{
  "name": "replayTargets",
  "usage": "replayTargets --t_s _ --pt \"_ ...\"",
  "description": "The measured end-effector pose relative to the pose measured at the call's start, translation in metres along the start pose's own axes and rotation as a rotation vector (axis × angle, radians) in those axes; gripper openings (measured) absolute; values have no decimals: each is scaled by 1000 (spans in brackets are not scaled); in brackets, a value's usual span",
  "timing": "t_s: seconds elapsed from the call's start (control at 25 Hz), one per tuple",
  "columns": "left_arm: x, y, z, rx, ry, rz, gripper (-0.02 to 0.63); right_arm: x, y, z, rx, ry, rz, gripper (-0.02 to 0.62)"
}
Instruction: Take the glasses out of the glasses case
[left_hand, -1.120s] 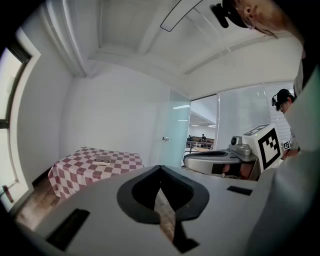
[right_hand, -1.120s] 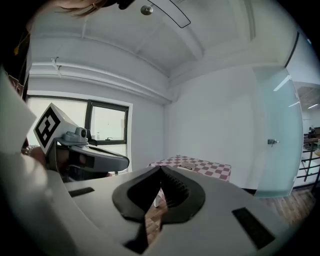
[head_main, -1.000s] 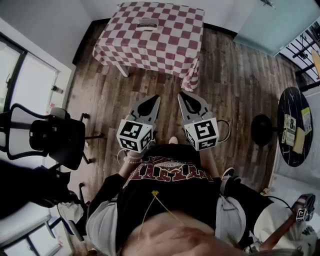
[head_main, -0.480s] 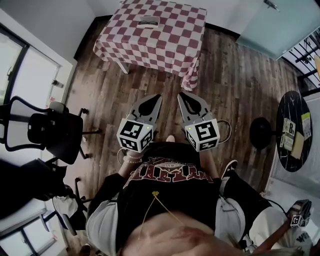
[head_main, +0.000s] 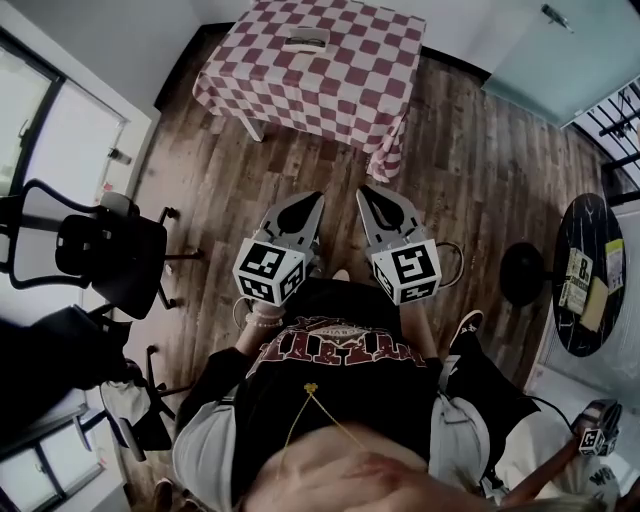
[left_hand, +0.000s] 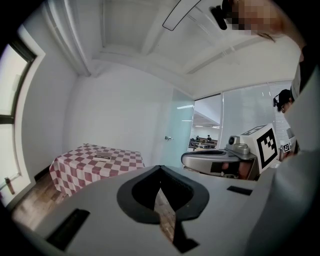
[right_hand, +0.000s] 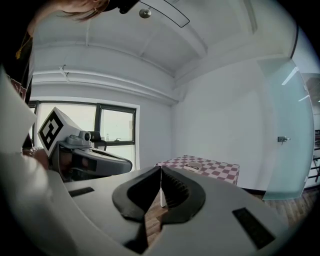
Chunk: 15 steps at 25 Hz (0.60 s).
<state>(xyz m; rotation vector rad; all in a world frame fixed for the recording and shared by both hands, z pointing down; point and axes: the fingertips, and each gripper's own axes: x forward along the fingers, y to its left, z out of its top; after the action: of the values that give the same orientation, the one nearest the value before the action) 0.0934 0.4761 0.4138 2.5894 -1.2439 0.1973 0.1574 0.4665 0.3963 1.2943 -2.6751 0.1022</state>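
Standing well short of the checked table (head_main: 340, 85), a person holds the left tongs (head_main: 308, 203) and right tongs (head_main: 368, 195) closed together, empty. The glasses case (head_main: 305, 41) lies on that table, far off. This looks like the approach, so stepping closer likely comes next.

Red-and-white checks above brown planks, grey grippers below.
At the top of the head view, a red-and-white checked cloth (head_main: 340, 85) covers the tabletop, with a small greyish glasses case (head_main: 305, 41) on it. The plank wood floor (head_main: 480, 170) is streaked mid and dark brown. At centre, the light-grey left gripper (head_main: 312, 199) and light-grey right gripper (head_main: 366, 192) have black inner linings, and each carries a white cube with black square markers. A black office chair (head_main: 110, 262) is at left, a round black side table (head_main: 590, 265) at right and a pale blue-green glass panel (head_main: 560, 50) at upper right.
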Motion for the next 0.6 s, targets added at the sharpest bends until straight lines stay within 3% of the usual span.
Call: replayTargets --t_s 0.6 --pt "55 66 19 -8 28 -68 -2 74 -30 4 14 38 -3 20"
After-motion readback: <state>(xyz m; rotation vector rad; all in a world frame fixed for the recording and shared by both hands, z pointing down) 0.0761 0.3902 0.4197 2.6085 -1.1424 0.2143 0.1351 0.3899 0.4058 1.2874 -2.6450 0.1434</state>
